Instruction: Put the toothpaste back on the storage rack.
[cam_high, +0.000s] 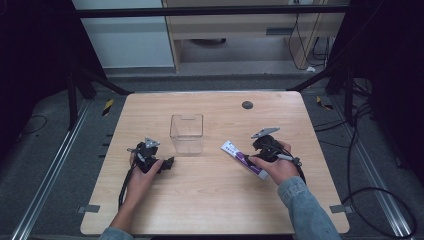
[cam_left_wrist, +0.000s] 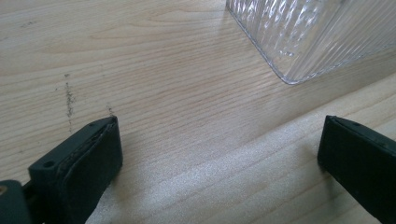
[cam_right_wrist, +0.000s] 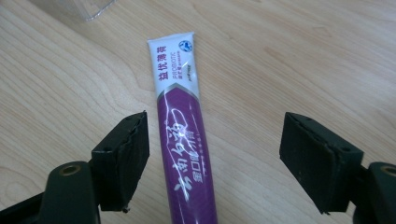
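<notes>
A purple and white toothpaste tube (cam_high: 241, 158) lies flat on the wooden table, its white crimped end pointing toward a clear plastic box (cam_high: 186, 133). In the right gripper view the tube (cam_right_wrist: 183, 140) runs between the jaws of my right gripper (cam_right_wrist: 215, 158), which is open and straddles it without touching. From above, the right gripper (cam_high: 259, 152) sits over the tube's cap end. My left gripper (cam_high: 167, 163) rests open on the table, left of and in front of the box. Its own view has the box's ribbed corner (cam_left_wrist: 303, 37) ahead and bare wood between the jaws of the left gripper (cam_left_wrist: 219, 149).
A small dark round disc (cam_high: 247, 104) sits near the table's far edge. The table (cam_high: 210, 210) ends in a drop to grey floor on all sides. Cables trail on the floor at the right (cam_high: 370, 190).
</notes>
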